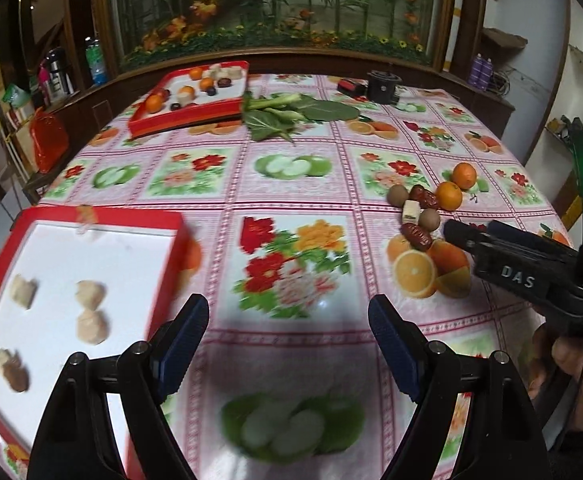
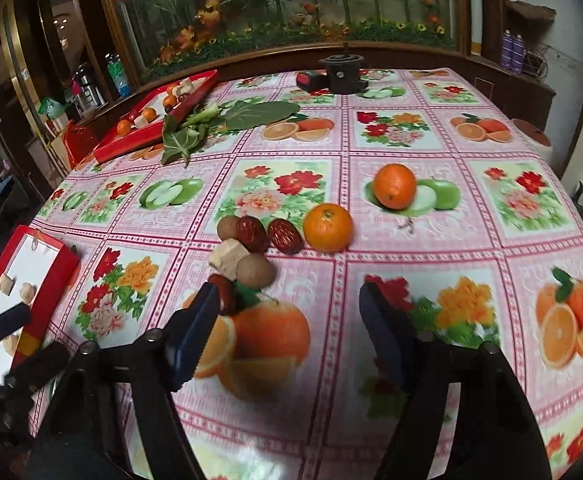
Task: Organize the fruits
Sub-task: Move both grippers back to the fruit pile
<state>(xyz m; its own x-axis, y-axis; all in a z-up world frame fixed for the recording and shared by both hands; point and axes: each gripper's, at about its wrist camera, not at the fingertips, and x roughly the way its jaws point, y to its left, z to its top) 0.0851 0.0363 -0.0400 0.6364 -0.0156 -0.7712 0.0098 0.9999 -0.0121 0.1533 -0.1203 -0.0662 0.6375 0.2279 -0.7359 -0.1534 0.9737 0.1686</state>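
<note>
- Red cardboard walls and a white floor make up the near tray (image 1: 103,216), which sits by the table's (image 1: 227,184) near-left edge. A few pale lumps and one brownish piece lie apart on its floor, too blurred to name.
- A second red tray (image 1: 183,118) rests at the far-left corner, holding small oranges, pale blocks and dark fruits. Leafy greens (image 1: 287,114) lie just beside its right end.
- The left gripper (image 1: 287,332) hovers over the near edge beside the near tray, jaws spread wide, holding nothing.
- The loose pile lies toward the right edge: a front orange (image 2: 328,227), a rear orange (image 2: 394,186), two brown round fruits (image 2: 255,270), three red dates (image 2: 285,236) and a pale cube (image 2: 229,258).
- The right gripper (image 2: 287,328) is low at the pile's near side, jaws wide and empty; its left finger is just beside the nearest date.
- Handling, as a guess: the oranges look firm and smooth, likely to roll, so grip across the widest part. The dates look light and wrinkled, best pinched across the short axis. The cube may crumble, so squeeze its flat faces gently.
</note>
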